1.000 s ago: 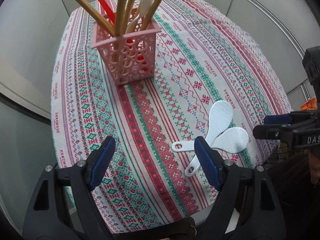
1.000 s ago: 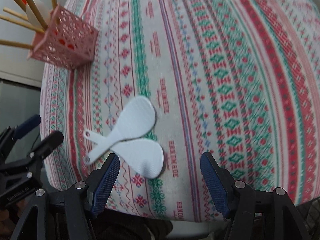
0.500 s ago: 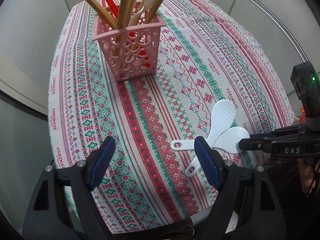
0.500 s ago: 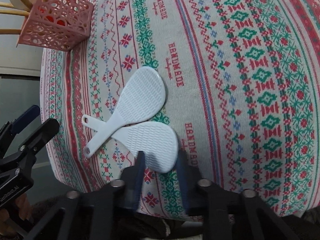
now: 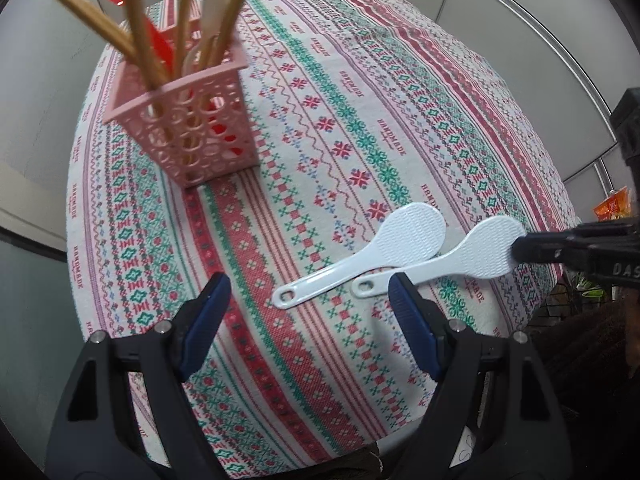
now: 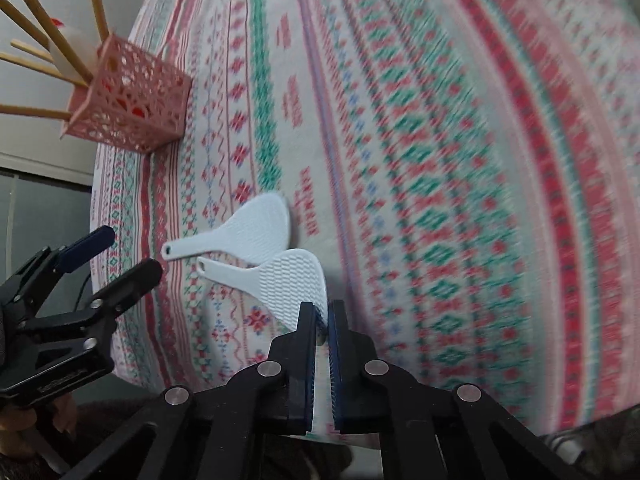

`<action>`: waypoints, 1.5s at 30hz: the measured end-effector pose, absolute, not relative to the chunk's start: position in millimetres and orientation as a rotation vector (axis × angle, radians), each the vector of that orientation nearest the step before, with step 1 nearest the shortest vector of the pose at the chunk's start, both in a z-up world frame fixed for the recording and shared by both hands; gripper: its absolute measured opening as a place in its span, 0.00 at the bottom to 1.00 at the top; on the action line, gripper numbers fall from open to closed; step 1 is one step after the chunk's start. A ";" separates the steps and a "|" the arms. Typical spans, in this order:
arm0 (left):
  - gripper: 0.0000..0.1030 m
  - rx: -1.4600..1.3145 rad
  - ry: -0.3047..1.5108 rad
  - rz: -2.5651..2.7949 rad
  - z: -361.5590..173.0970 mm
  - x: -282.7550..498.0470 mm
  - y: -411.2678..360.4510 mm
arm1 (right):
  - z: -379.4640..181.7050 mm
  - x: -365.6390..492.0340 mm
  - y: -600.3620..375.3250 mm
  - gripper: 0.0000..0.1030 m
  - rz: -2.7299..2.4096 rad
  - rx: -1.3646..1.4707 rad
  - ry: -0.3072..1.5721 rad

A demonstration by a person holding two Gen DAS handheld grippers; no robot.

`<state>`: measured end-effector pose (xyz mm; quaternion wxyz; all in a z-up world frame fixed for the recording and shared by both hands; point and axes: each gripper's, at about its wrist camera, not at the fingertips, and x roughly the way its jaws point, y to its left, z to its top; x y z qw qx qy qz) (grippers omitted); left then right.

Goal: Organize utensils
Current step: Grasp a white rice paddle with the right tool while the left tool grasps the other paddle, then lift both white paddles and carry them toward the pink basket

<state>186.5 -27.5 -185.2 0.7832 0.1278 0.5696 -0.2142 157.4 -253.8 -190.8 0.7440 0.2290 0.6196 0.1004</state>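
Observation:
Two white rice paddles are on the patterned tablecloth. My right gripper [image 6: 320, 312] is shut on the head of one white paddle [image 6: 286, 280], seen again as white paddle [image 5: 476, 254] with the right gripper [image 5: 520, 248] clamping its edge; it looks slightly lifted and no longer crosses its twin. The other paddle [image 6: 250, 230] [image 5: 400, 236] lies flat beside it. My left gripper [image 5: 308, 312] stands open above the cloth, near both handles, holding nothing. A pink lattice holder [image 5: 188, 128] [image 6: 128, 100] at the far left holds wooden chopsticks [image 5: 136, 28], a red spoon and a pale spoon.
The tablecloth [image 5: 360, 120] drapes over the near table edge, just below both grippers. Grey wall panels [image 5: 520, 8] stand behind the table. An orange packet [image 5: 612, 208] shows past the right edge. A person's hand [image 6: 24, 424] holds the left tool.
My right gripper closed on the nearer paddle's head and pulled it off the other one, so the two no longer cross. The left gripper drifted closer to the holder, still open.

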 end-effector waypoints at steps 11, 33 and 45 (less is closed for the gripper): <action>0.79 0.397 1.241 -0.548 -203.5 184.7 -76.8 | -149.0 143.2 -309.7 0.03 0.111 0.461 1.213; 0.57 0.507 1.229 -0.665 -228.9 204.8 -125.5 | -132.8 149.6 -336.4 0.03 0.087 0.509 1.132; 0.19 0.386 1.227 -0.652 -213.0 227.4 -112.3 | -130.7 150.1 -337.0 0.03 0.093 0.518 1.123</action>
